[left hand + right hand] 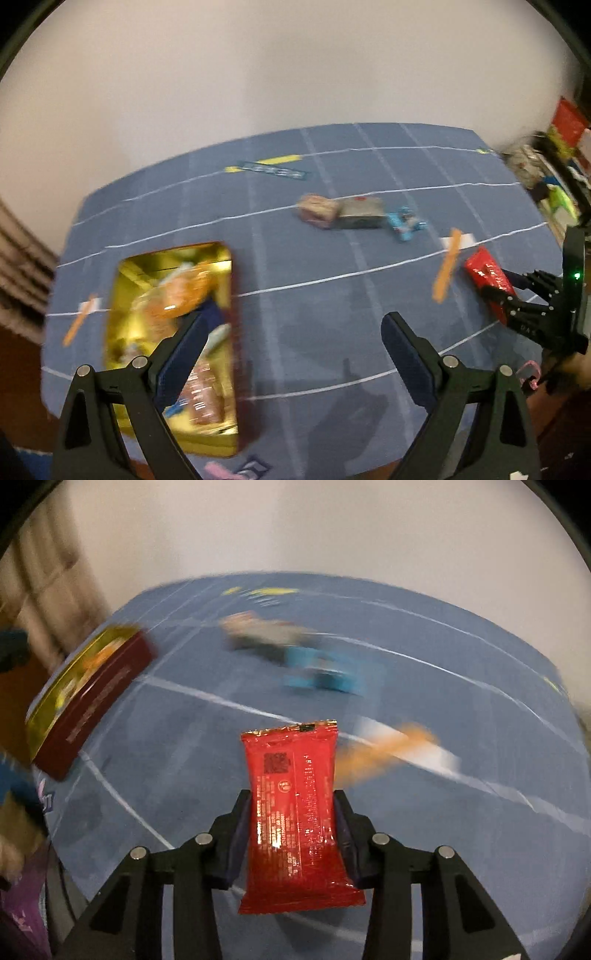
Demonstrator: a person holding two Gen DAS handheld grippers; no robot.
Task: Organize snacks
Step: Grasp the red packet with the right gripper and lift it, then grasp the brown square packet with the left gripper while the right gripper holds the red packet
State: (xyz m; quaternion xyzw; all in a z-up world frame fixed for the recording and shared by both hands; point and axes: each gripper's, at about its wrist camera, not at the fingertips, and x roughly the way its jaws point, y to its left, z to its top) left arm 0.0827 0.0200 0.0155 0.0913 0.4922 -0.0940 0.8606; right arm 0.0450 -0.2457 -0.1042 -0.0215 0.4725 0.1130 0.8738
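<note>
The right tool [293, 834] was clenched on the red snack packet [295, 812], its long axis running along the fingers; the gold tin [92, 701] lay well to its left on the bench [461, 709], just beside the released, empty left tool [295, 336].

The red packet [295, 812] is glossy plastic film with a crimped top seal and bright highlights on its printed face. The tin [229, 295] has a mirror-like gold metal interior and a smoother, duller dark red outer wall [107, 698]. The wrappers inside the tin [177, 295] appear as shiny, crinkled film. The table cover [314, 295] is matt blue with thin white grid lines. The right gripper [293, 834] and left gripper [295, 332] are matt black plastic with bright metal pins; their pads [402, 354] look dark blue and dull.
</note>
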